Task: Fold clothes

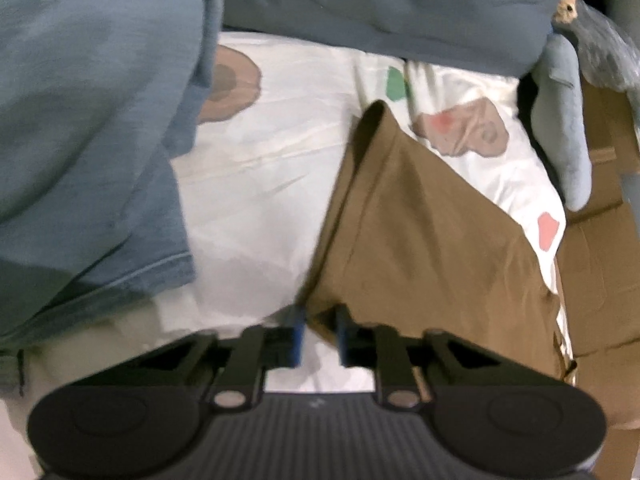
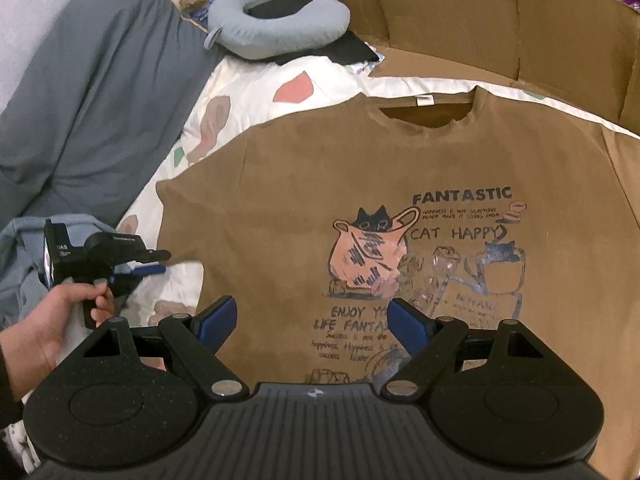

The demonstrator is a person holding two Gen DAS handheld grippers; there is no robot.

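Lying print side up on a white patterned bedsheet is a brown T-shirt, its collar pointing toward the cardboard boxes. Hovering over the shirt's lower hem, the right hand-held gripper is spreading its blue pads wide, released and holding nothing. At the shirt's left sleeve, the left hand-held gripper, carried by a hand, is pinching what looks like the sleeve edge between nearly closed pads, though blur makes this uncertain. A blue garment is lying just beside it, with a grey neck pillow well beyond.
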